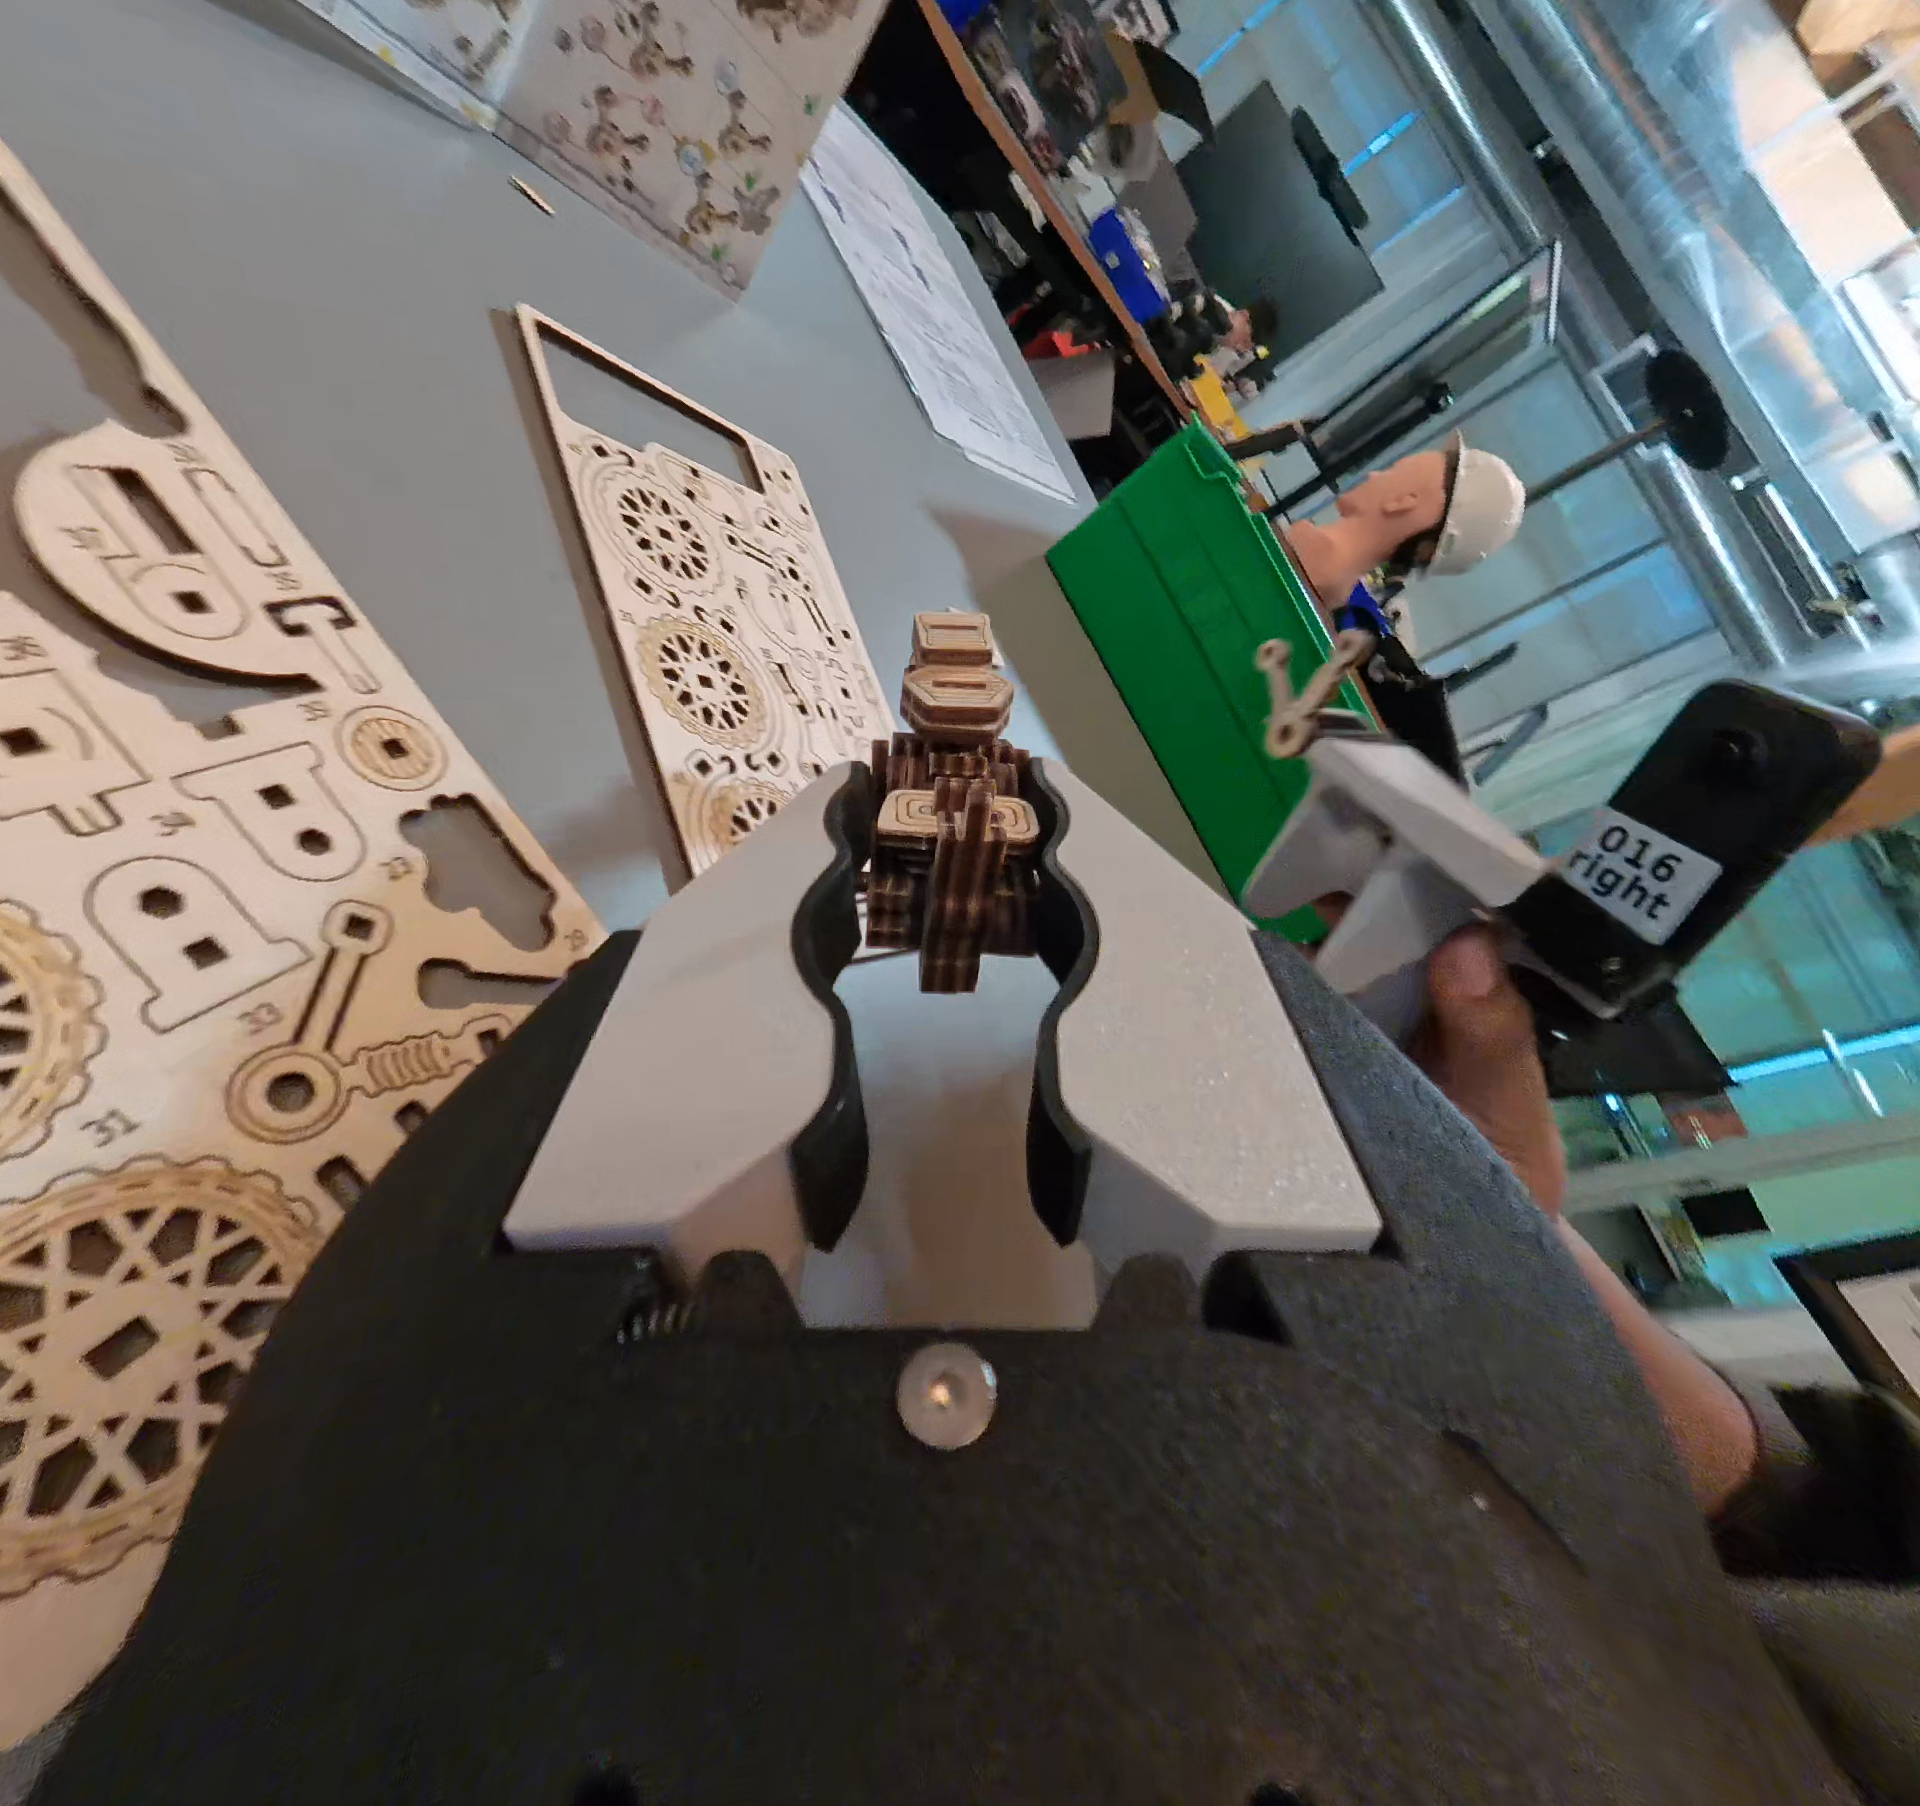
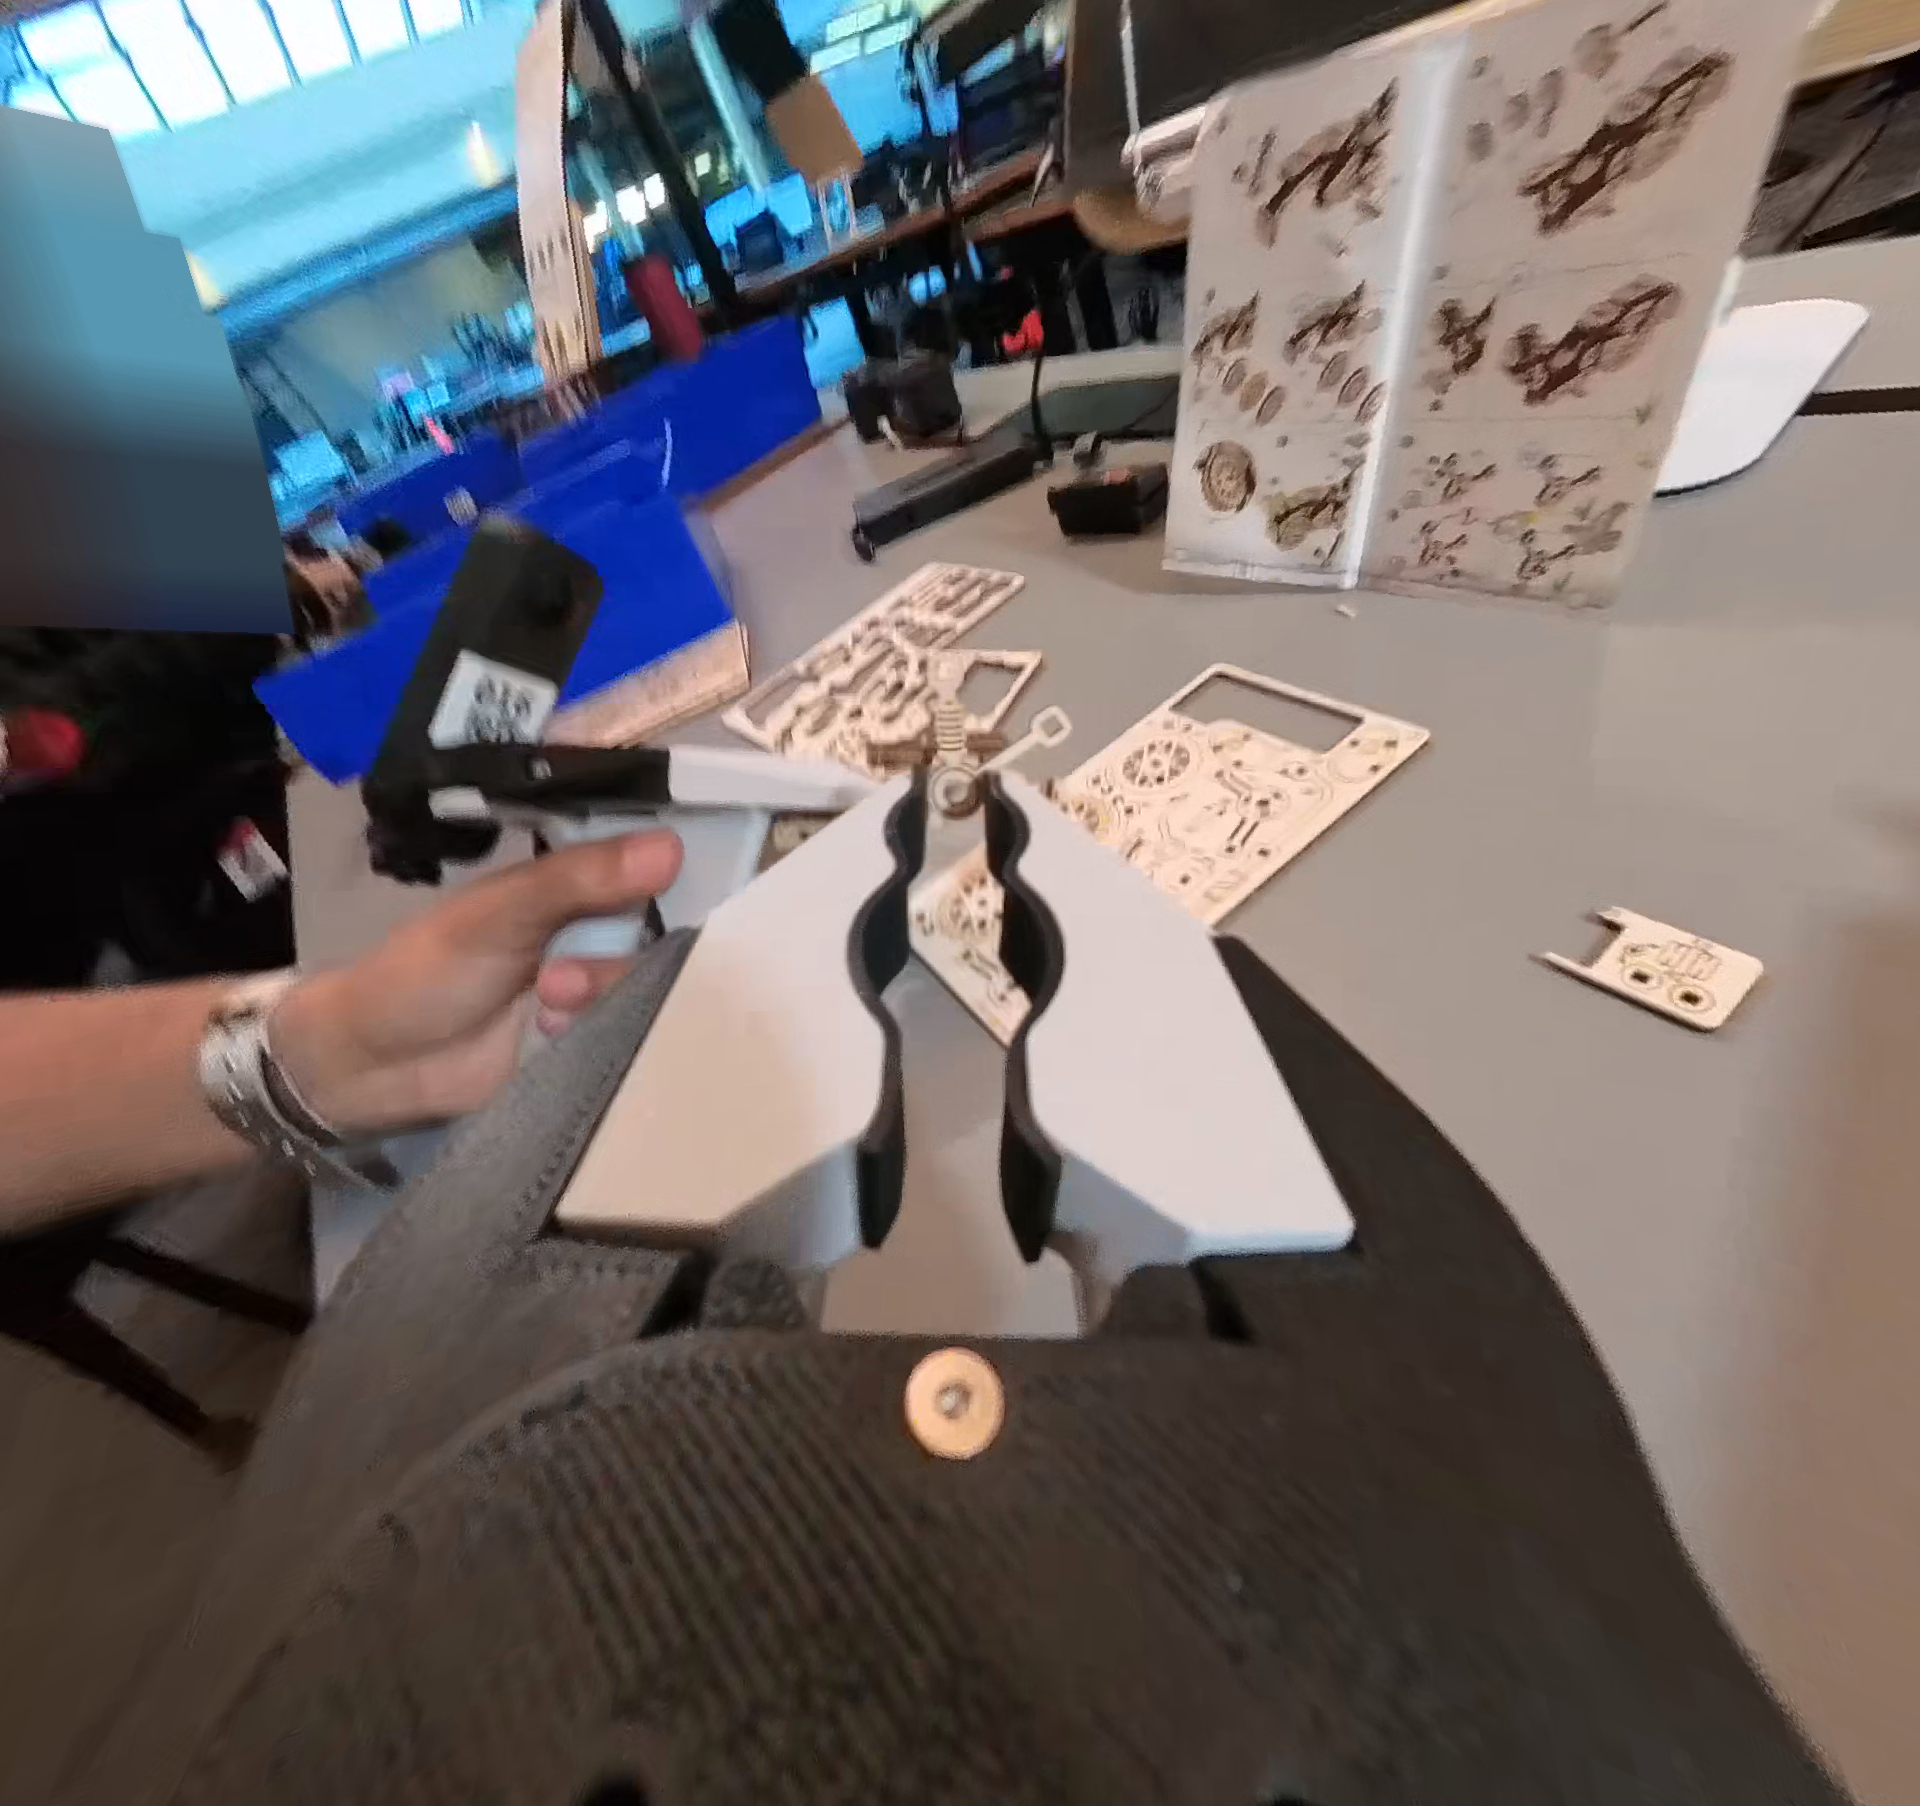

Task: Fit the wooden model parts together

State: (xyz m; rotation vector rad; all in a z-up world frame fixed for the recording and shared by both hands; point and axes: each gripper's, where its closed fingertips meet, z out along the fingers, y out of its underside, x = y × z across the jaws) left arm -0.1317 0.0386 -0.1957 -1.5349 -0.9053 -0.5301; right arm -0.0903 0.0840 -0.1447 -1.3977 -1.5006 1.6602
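2 wooden parts are held above the table (image 2: 1558, 738): a layered block (image 1: 951, 857) in the left gripper (image 1: 948, 800), apparently a slim rod piece (image 2: 951, 754) pinched by the right gripper (image 2: 954, 795).

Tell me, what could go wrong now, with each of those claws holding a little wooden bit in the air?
1. The right gripper pinches the thin wooden rod piece only at its very tip, by one end; a push during fitting might twist it or slip it out.
2. The left gripper holds the stacked wooden assembly with its top blocks sticking out past the fingers; side pressure there could probably loosen them.
3. Both parts are above the grey table, so a dropped one may land among the cut-out sheets.
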